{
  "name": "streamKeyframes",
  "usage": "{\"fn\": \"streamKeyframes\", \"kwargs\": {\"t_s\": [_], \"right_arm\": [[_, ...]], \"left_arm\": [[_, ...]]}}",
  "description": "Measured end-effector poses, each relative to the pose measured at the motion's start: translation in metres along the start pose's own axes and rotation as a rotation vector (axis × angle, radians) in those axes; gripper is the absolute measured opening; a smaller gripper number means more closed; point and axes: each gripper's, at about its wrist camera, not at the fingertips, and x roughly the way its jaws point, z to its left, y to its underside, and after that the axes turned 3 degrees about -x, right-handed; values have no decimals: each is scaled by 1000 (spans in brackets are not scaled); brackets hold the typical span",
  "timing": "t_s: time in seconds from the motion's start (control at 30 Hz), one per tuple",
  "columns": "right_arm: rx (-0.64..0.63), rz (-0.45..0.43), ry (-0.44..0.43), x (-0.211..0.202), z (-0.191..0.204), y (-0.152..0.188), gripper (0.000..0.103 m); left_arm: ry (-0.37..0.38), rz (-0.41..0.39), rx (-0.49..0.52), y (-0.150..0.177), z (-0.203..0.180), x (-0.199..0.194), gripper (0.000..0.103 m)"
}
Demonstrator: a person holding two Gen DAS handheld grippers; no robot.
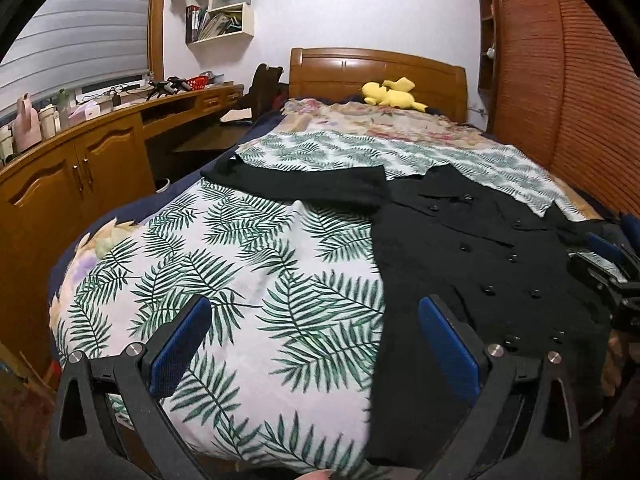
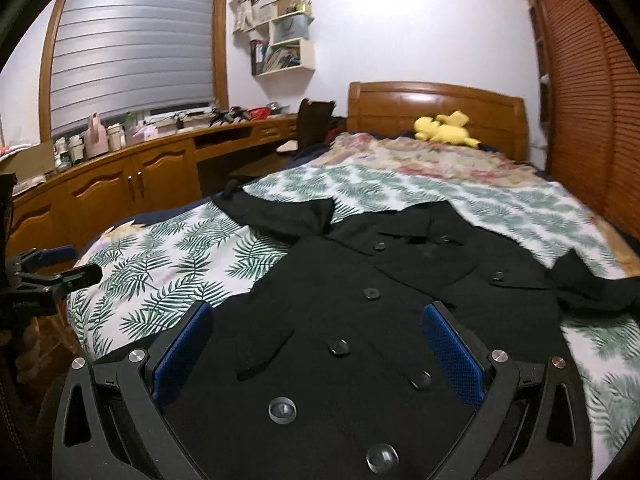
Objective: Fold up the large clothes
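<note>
Black coat point(image 2: 384, 300) lies lengthwise, collar seemingly toward headboard point(image 2: 436, 112).

Bedroom with pale walls, a wooden bed headboard point(image 2: 436, 114) at the far end, a long wooden desk point(image 2: 132, 168) under a shuttered window point(image 2: 134, 40) on the left, slatted wardrobe doors point(image 2: 592, 92) right.
</note>
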Motion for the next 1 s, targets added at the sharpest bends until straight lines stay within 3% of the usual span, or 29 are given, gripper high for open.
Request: {"fn": "streamKeyframes", "kwargs": {"t_s": [0.33, 0.6, 0.73, 0.83, 1.0], "right_arm": [[-36, 54, -49, 58, -28, -9, 103], [-11, 117, -61, 57, -48, 5, 103], [-1, 141, -59, 61, -51, 3, 103], [5, 155, -59, 65, -50, 0, 103], [7, 172, -59, 73, -44, -4, 103]], "left_arm": [[-96, 48, -14, -10, 7, 46, 103], [-55, 109, 57, -36, 14, 100, 103], [32, 120, 37, -61, 22, 132, 103], [55, 134, 38, -81, 22, 162, 102], [102, 175, 12, -113, 25, 218, 80]]}}
